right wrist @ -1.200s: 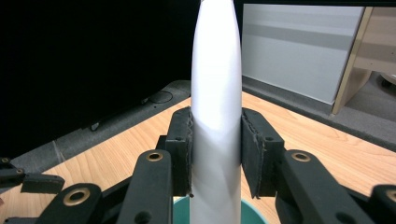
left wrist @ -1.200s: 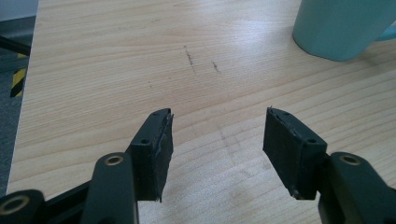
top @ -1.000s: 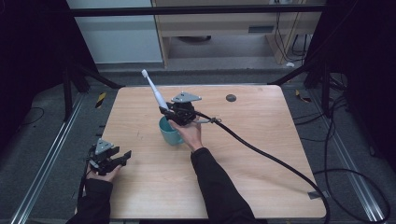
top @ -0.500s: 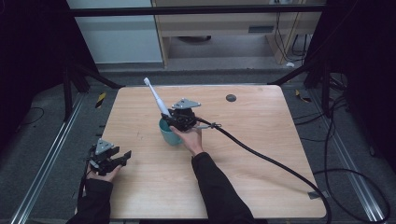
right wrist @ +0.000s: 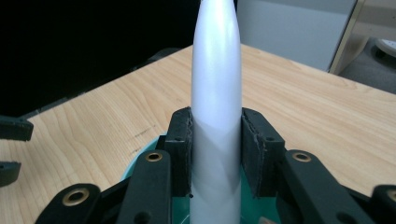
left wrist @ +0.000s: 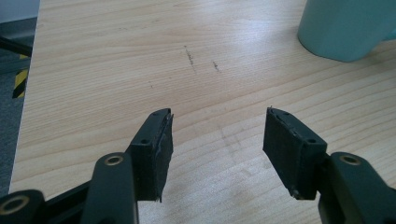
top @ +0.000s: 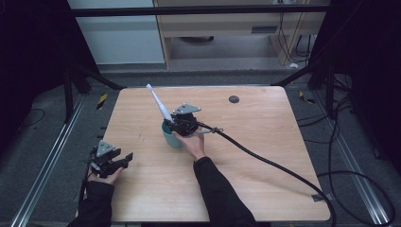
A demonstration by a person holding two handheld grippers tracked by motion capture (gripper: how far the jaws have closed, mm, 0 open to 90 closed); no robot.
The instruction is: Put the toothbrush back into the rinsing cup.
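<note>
Near the surface's left edge the left tool rests wide open and empty. At mid-surface the right tool clamps a white toothbrush tilted in the teal cup. I'd lower it straight, keep the cup from tipping, then release.

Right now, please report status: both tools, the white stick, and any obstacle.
Right tool shut on white stick, stick tilted, lower end in teal cup. Left tool open, empty, near table corner. No obstacle seen around cup.
</note>
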